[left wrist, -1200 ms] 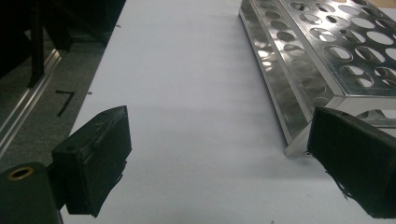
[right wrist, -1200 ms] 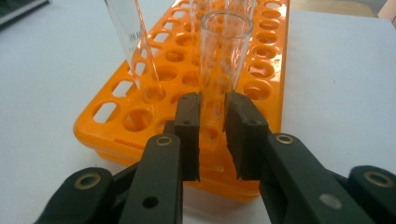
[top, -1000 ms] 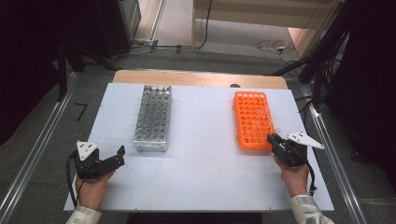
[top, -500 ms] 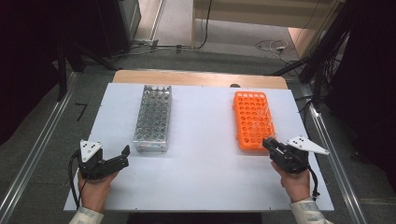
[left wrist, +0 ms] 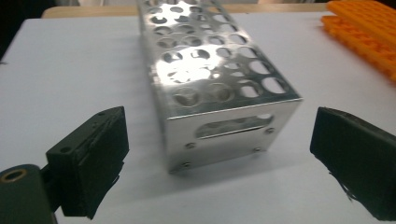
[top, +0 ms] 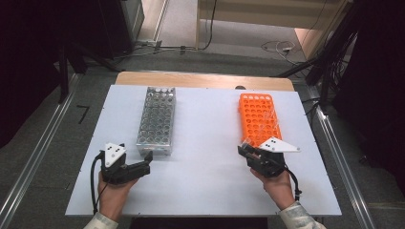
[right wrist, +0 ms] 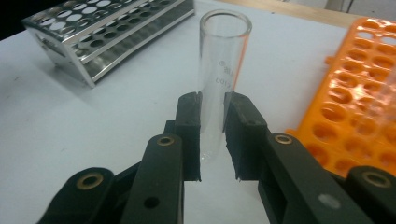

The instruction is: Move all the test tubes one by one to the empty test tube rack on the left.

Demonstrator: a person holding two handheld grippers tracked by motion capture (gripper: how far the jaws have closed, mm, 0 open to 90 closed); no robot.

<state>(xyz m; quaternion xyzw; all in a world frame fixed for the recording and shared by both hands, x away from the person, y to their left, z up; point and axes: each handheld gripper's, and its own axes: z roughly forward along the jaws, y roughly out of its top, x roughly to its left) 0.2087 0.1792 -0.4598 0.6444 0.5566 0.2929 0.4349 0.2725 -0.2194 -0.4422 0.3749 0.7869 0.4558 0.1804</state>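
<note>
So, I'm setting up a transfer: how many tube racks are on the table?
2: a metal rack on the table's left side ahead of the left hand-held gripper, and an orange rack on the right.

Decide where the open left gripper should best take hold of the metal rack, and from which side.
Probably the near short end of the metal rack, approached end-on: the left gripper already faces that flat end plate, its jaws spread wider than the rack's long, parallel side walls.

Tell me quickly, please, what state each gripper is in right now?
Left gripper: open, nothing between its jaws, facing the metal rack.
Right gripper: shut on a clear glass test tube.
</note>
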